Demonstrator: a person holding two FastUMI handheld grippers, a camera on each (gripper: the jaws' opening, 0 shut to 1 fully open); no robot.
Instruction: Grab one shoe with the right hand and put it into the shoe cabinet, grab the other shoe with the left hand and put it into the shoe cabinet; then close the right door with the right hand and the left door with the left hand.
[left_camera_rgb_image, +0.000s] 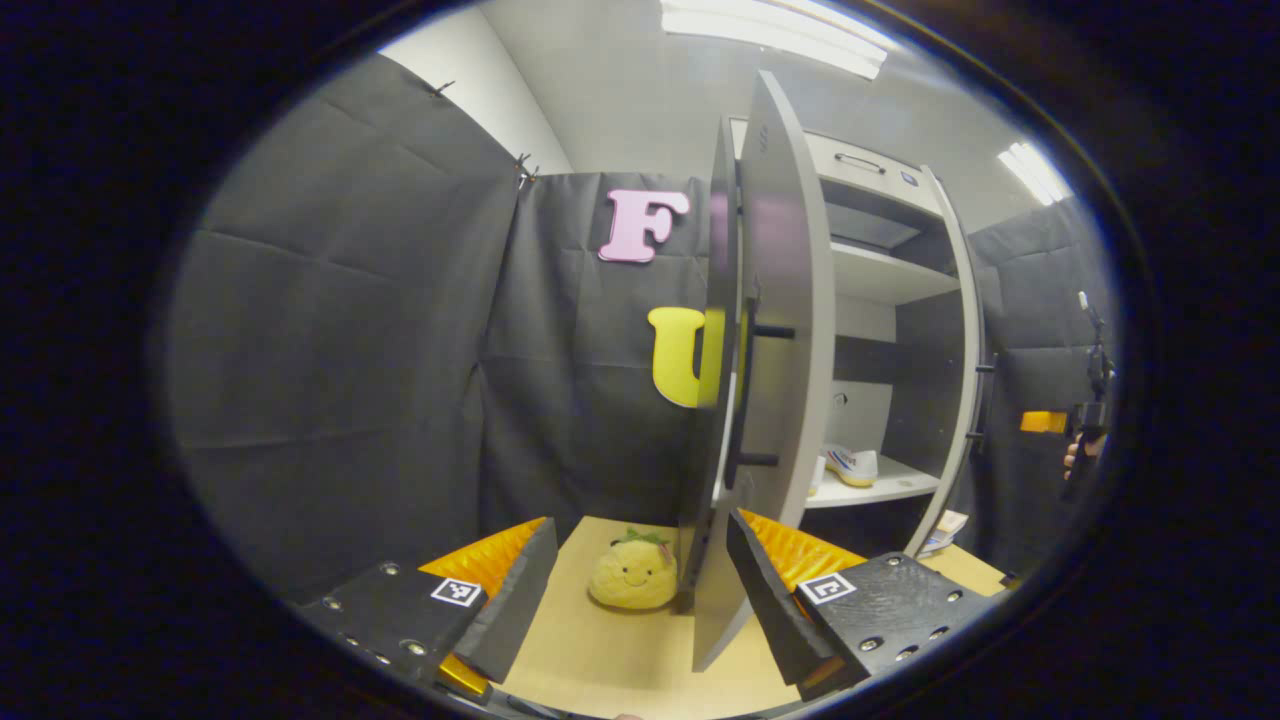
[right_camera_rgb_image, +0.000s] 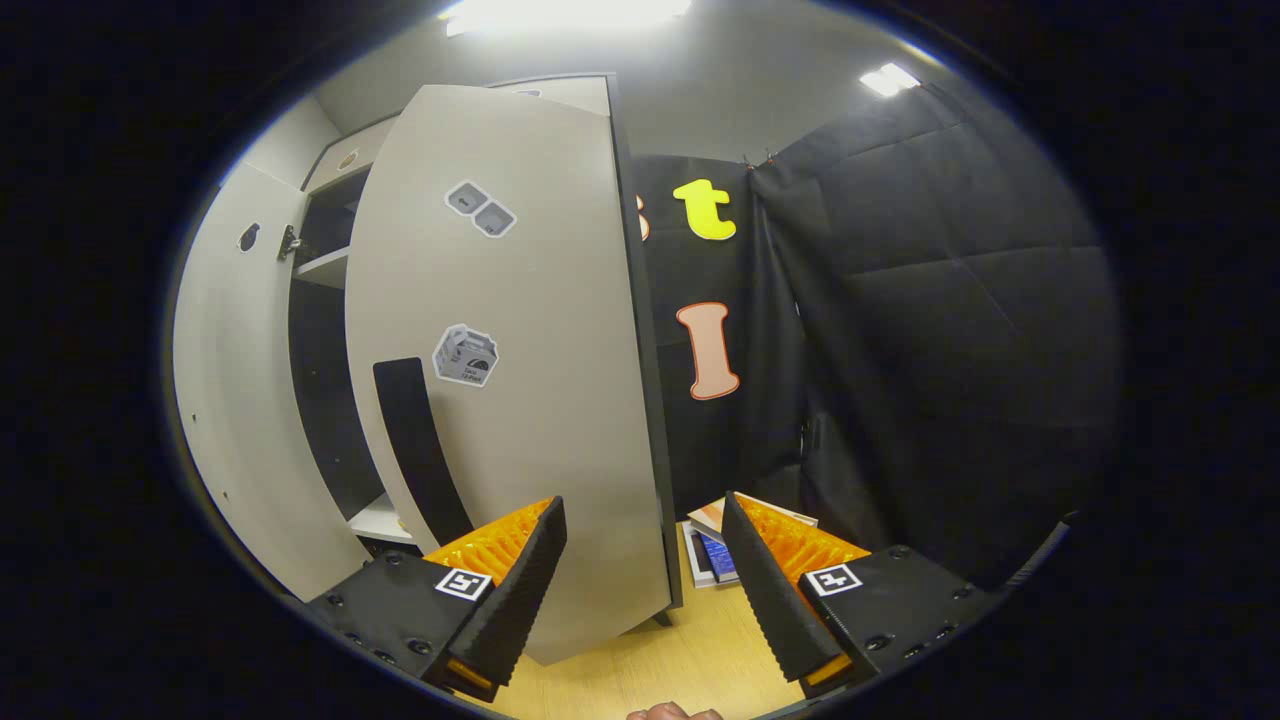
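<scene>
While both claws gape empty, left door (left_camera_rgb_image: 775, 330) edge stands between left claw (left_camera_rgb_image: 640, 600) fingers.

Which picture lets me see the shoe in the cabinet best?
The left gripper view. There the shoe sits in plain sight on a white shelf inside the open cabinet. In the right gripper view the right door stands in front of the shelves, so I cannot make out a shoe there.

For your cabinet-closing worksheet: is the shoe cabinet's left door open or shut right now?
Open. In the left gripper view the left door swings out edge-on, leaving the shelf and a white shoe exposed.
</scene>
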